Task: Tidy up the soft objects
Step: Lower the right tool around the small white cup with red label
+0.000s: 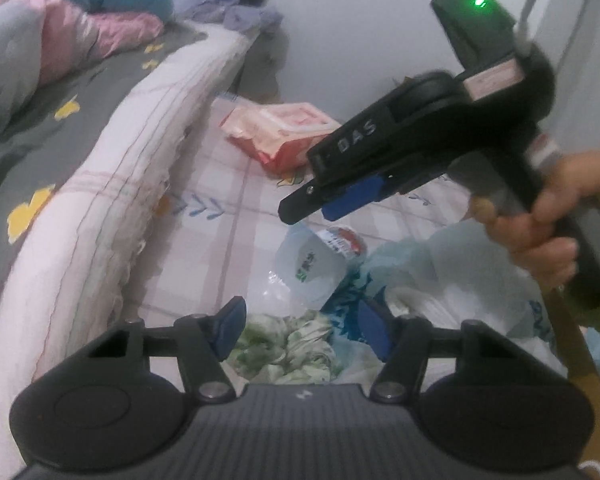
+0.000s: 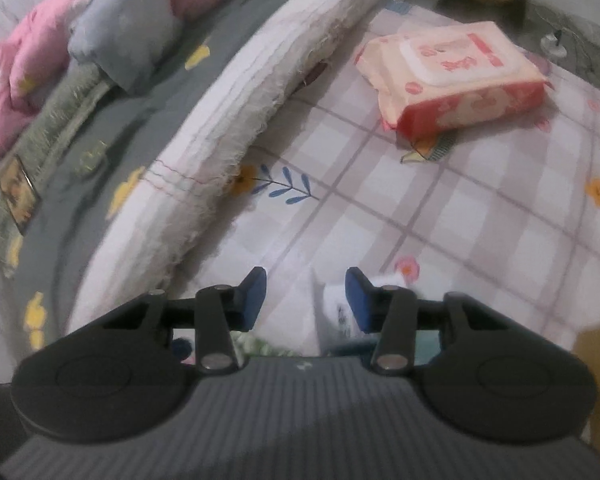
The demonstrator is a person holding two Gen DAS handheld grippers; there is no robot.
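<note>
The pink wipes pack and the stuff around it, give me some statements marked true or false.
1. The pink soft wipes pack lies on the checked floral sheet. True.
2. The pack is gripped in the right tongs. False: it lies well beyond them, untouched.
3. A clear plastic bottle with a red and green label lies below the right tongs in the left wrist view. True.
4. The crumpled green-and-white patterned cloth sits on top of the wipes pack. False: it lies apart from the pack, near the left tongs.

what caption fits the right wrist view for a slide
Right gripper poised open above a checked sheet, pink wipes pack beyond.
</note>
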